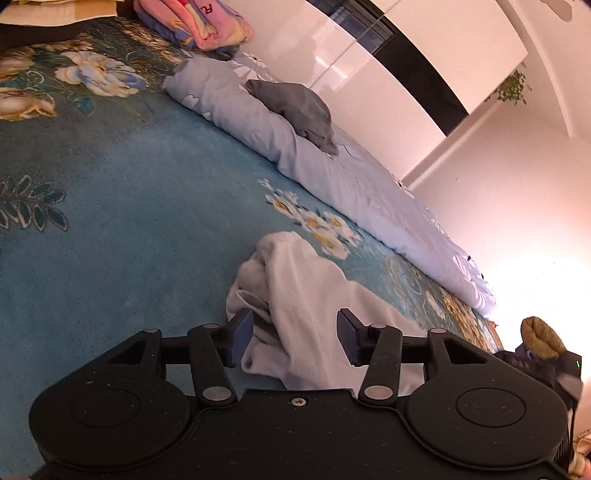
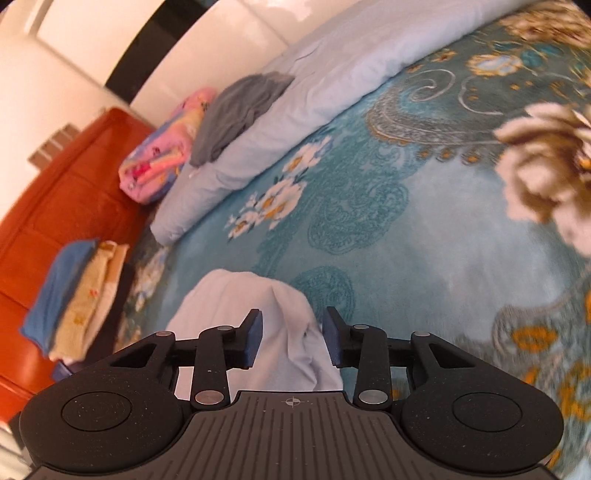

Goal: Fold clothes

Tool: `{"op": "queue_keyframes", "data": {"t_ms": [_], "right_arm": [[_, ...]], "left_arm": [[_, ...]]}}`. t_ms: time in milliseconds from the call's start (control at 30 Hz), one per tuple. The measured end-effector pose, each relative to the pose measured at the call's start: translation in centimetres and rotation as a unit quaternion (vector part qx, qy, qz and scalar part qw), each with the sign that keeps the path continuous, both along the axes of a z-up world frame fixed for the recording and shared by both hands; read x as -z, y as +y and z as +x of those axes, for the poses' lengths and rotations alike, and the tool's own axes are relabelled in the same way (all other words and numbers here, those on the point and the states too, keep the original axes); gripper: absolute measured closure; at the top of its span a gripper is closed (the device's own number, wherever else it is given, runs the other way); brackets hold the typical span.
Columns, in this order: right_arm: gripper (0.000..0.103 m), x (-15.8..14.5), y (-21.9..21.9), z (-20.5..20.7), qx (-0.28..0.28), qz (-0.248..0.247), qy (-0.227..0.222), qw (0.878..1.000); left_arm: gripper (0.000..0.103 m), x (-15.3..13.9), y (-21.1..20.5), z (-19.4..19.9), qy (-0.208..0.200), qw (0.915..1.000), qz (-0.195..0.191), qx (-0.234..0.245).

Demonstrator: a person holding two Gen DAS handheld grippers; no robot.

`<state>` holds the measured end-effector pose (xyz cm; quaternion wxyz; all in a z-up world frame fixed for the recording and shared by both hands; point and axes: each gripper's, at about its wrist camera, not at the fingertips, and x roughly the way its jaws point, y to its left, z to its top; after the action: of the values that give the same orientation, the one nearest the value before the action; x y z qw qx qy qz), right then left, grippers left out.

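Observation:
A crumpled white garment (image 1: pixel 295 291) lies on the teal flowered bedspread (image 1: pixel 122 206). In the left wrist view one bunched end of it runs up between my left gripper's (image 1: pixel 295 339) blue pads, which stand apart with gaps on both sides. In the right wrist view a pale fold of the white garment (image 2: pixel 258 295) lies between and under my right gripper's (image 2: pixel 292 339) pads. They stand narrower but do not visibly pinch the cloth. A grey garment (image 1: pixel 295 107) rests on the rolled duvet further back.
A rolled pale-blue duvet (image 1: pixel 351 184) runs along the bed's far side by white cabinets. A pink folded blanket (image 1: pixel 207 26) sits near the head end. A stack of folded cloths (image 2: pixel 74 295) lies against an orange headboard (image 2: pixel 48 206). A dark furry item (image 1: pixel 543 339) sits at the right edge.

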<state>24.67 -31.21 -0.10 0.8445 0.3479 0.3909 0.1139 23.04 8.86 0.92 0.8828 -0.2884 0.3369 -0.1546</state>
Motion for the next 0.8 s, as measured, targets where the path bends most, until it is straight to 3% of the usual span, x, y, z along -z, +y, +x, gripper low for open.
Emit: {"op": "queue_keyframes", "data": {"t_ms": [100,167,233,333,367,400,467,633,700,800], "right_arm": [[0.069,0.3,0.4,-1.7,-0.012,0.043,-0.004,0.999],[0.067,0.4,1.3,-2.3,-0.029,0.048,-0.003,0.998],[0.066,0.5,2.0,-2.3,-0.034,0.047,-0.001,0.998],[0.068,0.6,3.2,-2.4,-0.04,0.045,0.004,0.998],[0.083,0.6,3.6,-2.4,-0.042,0.044,0.006,0.998],[0.093,0.5,3.9,-2.3,-0.043,0.034,0.015,0.998],[0.097,0.2,4.3,-2.3,-0.041,0.015,0.02,0.999],[0.099,-2.5,5.0,-3.9,-0.06,-0.009,-0.042,0.997],[0.099,-2.9,5.8,-4.5,-0.078,-0.013,-0.049,0.996],[0.099,-0.6,7.4,-4.8,-0.099,-0.037,-0.008,0.994]], "left_arm": [[0.058,0.1,-1.0,0.1,0.005,0.9999,0.004,0.012],[0.058,0.2,-1.7,0.2,0.008,0.9997,0.007,0.022],[0.066,0.3,-2.5,0.3,0.008,0.9995,0.019,0.025],[0.089,0.3,-3.3,0.9,0.009,0.9989,0.04,0.025],[0.103,0.5,-3.3,1.4,0.015,0.9989,0.036,0.028],[0.103,0.5,-3.2,2.0,0.02,0.999,0.027,0.029],[0.103,0.0,-2.8,2.8,0.011,0.9994,0.009,0.032],[0.103,-3.7,-1.1,2.9,-0.075,0.9963,-0.01,0.042],[0.103,-2.8,-0.8,3.0,-0.055,0.9976,0.017,0.038],[0.103,0.4,-0.3,3.6,0.004,0.9983,0.052,0.027]]}}
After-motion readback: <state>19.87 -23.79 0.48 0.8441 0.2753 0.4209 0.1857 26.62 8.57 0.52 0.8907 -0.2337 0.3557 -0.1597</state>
